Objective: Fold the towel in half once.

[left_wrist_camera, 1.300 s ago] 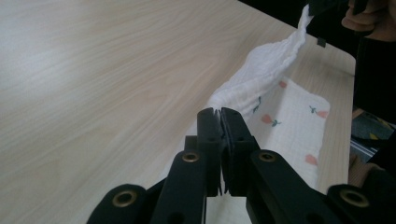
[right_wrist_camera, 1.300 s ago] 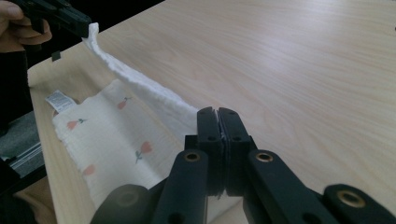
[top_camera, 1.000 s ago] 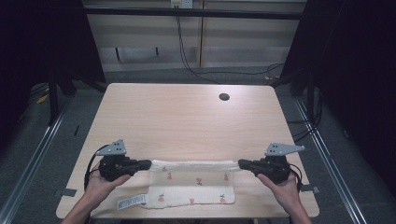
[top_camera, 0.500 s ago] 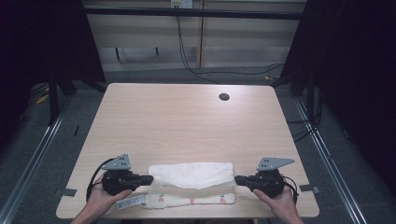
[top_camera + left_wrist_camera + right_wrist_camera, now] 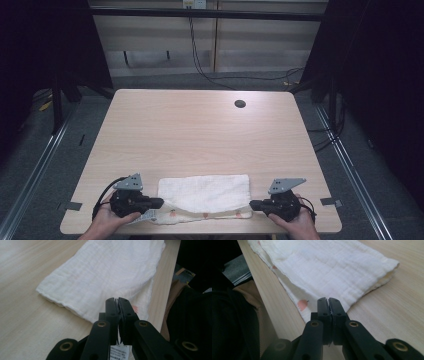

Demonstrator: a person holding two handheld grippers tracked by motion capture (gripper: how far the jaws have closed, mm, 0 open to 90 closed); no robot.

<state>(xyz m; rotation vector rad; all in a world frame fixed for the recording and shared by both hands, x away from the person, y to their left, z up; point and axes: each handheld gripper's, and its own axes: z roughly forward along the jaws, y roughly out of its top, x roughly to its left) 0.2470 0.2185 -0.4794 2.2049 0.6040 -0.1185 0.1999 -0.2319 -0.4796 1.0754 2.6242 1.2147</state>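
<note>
Pinching the cloth (image 5: 205,192) by its ends, left claw (image 5: 159,203) and right claw (image 5: 252,204), both clamped tight on thin fabric. Soft, crinkled white gauze, folded over, fruit-printed under-layer peeking out along the near edge of the pale wood surface (image 5: 200,135). Label half hidden behind the left jaws.

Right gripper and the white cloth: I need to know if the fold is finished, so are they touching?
Touching. In the right gripper view the right gripper has its jaws shut on the corner of the white cloth.
</note>
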